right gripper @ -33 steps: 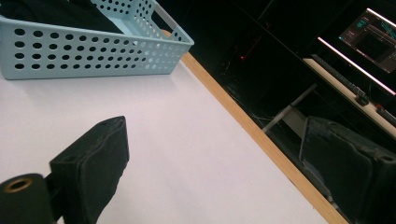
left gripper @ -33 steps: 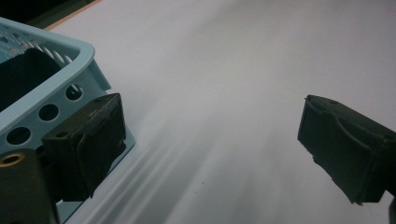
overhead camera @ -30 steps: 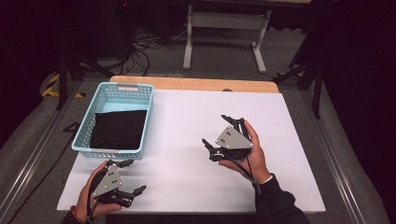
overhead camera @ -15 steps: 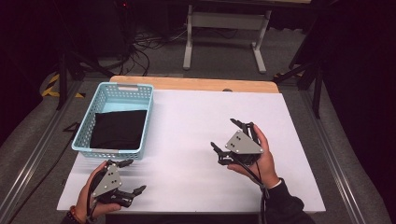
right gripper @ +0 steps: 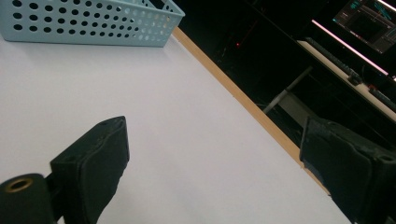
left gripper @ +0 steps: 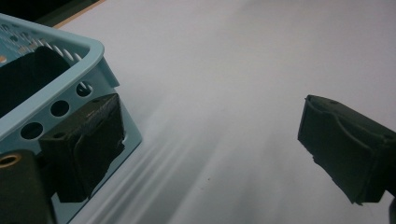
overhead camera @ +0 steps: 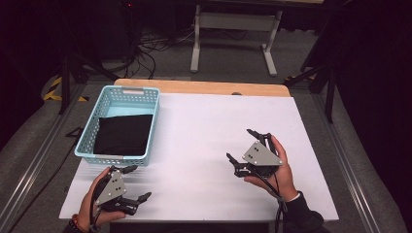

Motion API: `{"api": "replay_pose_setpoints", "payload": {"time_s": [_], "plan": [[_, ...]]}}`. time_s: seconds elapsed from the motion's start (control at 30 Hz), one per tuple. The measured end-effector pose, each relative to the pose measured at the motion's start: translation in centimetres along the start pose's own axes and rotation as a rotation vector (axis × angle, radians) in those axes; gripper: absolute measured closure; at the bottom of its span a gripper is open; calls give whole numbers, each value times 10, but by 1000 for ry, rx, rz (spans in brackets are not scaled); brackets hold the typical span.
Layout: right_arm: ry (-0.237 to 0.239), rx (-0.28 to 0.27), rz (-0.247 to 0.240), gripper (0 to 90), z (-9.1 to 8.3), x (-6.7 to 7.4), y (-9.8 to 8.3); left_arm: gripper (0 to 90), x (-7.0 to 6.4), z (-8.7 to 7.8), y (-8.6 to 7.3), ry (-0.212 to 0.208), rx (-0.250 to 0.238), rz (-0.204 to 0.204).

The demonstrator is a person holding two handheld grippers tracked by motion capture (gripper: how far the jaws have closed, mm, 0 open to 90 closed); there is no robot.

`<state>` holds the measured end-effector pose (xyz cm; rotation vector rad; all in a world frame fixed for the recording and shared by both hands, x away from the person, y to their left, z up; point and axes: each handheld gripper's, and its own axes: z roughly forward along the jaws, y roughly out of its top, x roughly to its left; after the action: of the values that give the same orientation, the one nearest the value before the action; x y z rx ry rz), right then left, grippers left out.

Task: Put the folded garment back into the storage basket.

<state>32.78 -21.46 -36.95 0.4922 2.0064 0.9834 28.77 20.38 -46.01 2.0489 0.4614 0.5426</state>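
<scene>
Black two-jaw left gripper (overhead camera: 137,182) sits at the near left edge of the white table sheet (overhead camera: 204,141), held in the person's left hand (overhead camera: 90,204), jaws pointing right and spread wide with nothing between them. In the left gripper view its jaws stand far apart over bare sheet, one jaw just beside the near corner of the light blue perforated plastic basket (left gripper: 100,51); can't tell if it touches. Right gripper (overhead camera: 241,144) further in on the right side, gripped by the right hand (overhead camera: 274,172), grey plate up, jaws aimed left, wide open, empty. Basket (overhead camera: 148,94) lies at far left of the sheet, just beyond the left gripper and well apart from the right. Black folded cloth (overhead camera: 124,133) lies flat inside the basket's near half. Wooden table edge (overhead camera: 204,87) beyond.
</scene>
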Motion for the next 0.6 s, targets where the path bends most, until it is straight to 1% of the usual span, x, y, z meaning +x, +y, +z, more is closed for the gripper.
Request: {"api": "replay_pose_setpoints", "payload": {"time_s": [0.07,0.1,0.27,0.33,0.4,0.6], "plan": [[-6,2,5,91,-1,0,-2,80,0,0,0,0,2,1],[-15,3,11,91,-3,1,-7,80,0,0,0,0,1,4],[-15,15,13,91,-7,2,-16,81,-1,1,0,3,5,2],[-15,21,23,91,-9,2,-22,81,0,1,0,4,4,2],[-1,6,33,91,-11,2,-28,81,0,1,0,4,5,2],[3,9,34,92,-16,4,-39,81,-1,1,0,4,7,1]]}}
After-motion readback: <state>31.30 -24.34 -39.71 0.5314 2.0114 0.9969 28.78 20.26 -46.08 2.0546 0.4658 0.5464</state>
